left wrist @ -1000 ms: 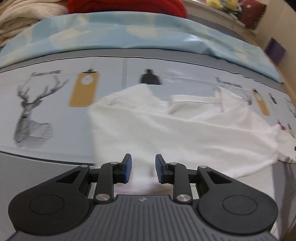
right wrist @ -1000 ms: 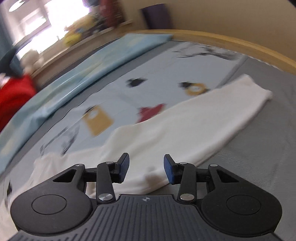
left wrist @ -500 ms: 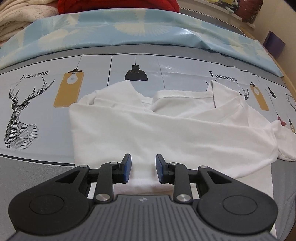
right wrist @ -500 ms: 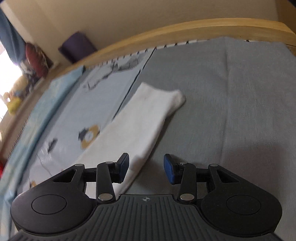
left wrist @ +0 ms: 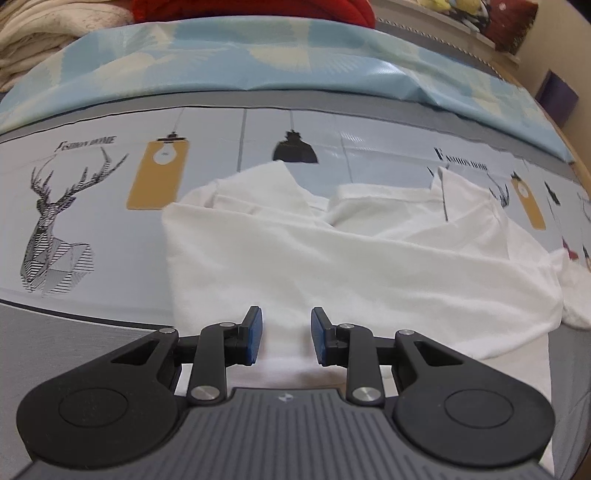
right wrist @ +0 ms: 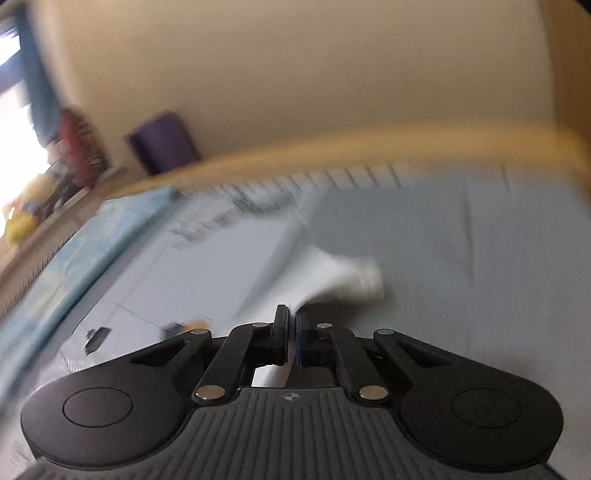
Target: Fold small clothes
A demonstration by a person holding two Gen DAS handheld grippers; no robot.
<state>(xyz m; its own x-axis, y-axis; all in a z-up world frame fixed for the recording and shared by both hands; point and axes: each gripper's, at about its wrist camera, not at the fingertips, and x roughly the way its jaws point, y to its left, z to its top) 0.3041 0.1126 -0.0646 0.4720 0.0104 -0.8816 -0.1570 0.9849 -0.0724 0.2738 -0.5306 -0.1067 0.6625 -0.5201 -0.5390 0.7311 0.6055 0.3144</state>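
Observation:
A white garment lies crumpled and partly folded on the printed bedsheet. My left gripper hovers over its near edge. Its blue pads stand apart, and flat white cloth shows below the gap. In the blurred right wrist view, my right gripper is shut, pinching the narrow end of the white garment. From the jaws the cloth runs forward onto the grey sheet. A strip of the garment also shows beneath the closed fingers.
A light blue quilt runs across the back of the bed, with red clothing and cream knitwear behind it. The wooden bed frame curves along the far edge. A purple object stands by the wall.
My right gripper has swung along the garment to its narrow end and closed on it. The left gripper has stayed over the near edge, its jaws unchanged.

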